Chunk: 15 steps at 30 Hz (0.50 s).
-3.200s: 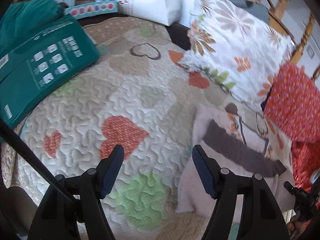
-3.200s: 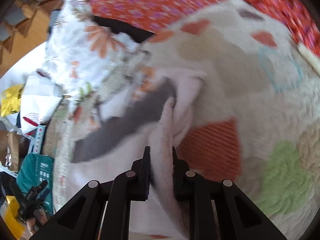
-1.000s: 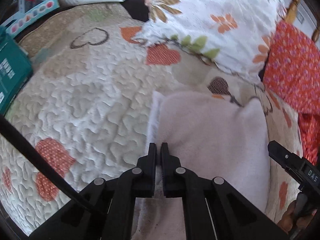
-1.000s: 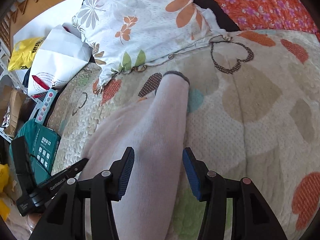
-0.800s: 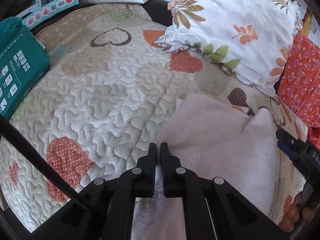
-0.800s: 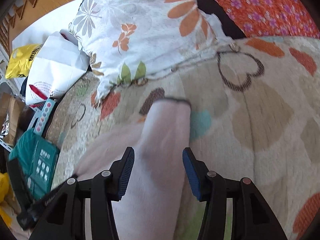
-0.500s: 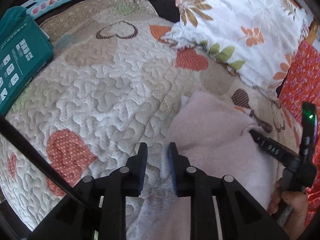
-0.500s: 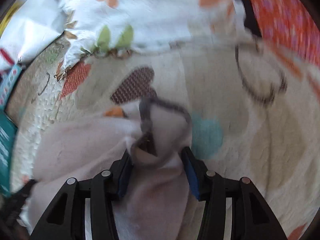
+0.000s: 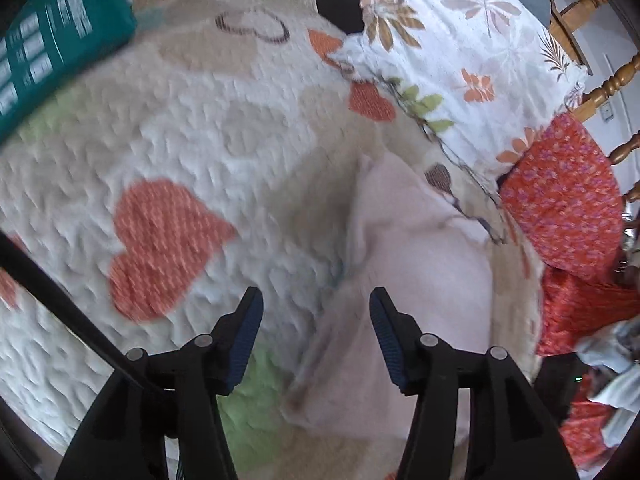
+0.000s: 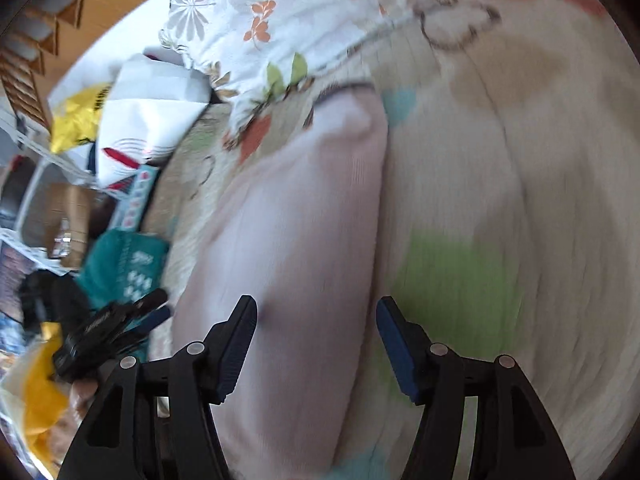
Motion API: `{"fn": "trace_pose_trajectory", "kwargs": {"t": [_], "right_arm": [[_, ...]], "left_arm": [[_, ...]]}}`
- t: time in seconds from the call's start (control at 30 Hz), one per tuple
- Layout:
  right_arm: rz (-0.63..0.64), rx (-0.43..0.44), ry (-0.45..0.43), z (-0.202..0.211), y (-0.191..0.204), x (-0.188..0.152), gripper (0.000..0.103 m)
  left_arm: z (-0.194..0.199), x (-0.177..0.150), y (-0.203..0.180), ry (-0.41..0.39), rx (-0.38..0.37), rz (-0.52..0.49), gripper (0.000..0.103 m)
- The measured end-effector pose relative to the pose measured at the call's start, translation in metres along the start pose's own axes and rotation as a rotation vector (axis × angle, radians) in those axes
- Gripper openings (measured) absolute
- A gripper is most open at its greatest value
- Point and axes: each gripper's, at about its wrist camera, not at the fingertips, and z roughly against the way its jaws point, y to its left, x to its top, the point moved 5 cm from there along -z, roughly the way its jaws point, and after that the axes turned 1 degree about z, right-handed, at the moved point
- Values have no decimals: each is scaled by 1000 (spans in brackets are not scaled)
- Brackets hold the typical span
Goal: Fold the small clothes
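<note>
A pale pink folded garment (image 9: 416,264) lies flat on the heart-patterned quilt (image 9: 224,128). My left gripper (image 9: 316,336) is open and empty, held just above the garment's near left edge. In the right wrist view the same garment (image 10: 296,216) stretches away in front of me, and my right gripper (image 10: 316,344) is open and empty over its near end. The left gripper (image 10: 112,320) shows at the left of that view, beside the garment.
A floral pillow (image 9: 452,44) and a red flowered cloth (image 9: 560,204) lie behind and right of the garment. A teal package (image 9: 52,44) sits at the quilt's far left. White and yellow bags (image 10: 132,120) lie beyond the bed edge. A wooden headboard (image 9: 600,88) stands behind.
My left gripper has let go of the garment's edge, opened wide and drawn back. My right gripper has pulled back off the garment's far end, staying open. The garment now lies folded.
</note>
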Motion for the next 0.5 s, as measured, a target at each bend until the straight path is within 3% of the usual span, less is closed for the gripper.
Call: {"fn": "trace_pose_trajectory", "kwargs": {"t": [0.1, 0.17, 0.23, 0.27, 0.4, 0.5], "right_arm": [[-33, 2, -31, -16, 1, -20, 54], [-75, 25, -29, -21, 2, -18, 34], [-122, 63, -20, -16, 0, -13, 25], [-106, 62, -25, -7, 2, -11, 22], [55, -35, -51, 40, 20, -14, 18], [116, -164, -9, 47, 8, -26, 22]], "left_arm": [[-16, -21, -6, 70, 46, -47, 56], [-27, -36, -12, 112, 83, -72, 53], [-26, -44, -27, 90, 114, -129, 31], [-27, -51, -38, 112, 87, -151, 19], [-29, -81, -71, 160, 90, -220, 19], [-33, -92, -82, 133, 204, -335, 26]]}}
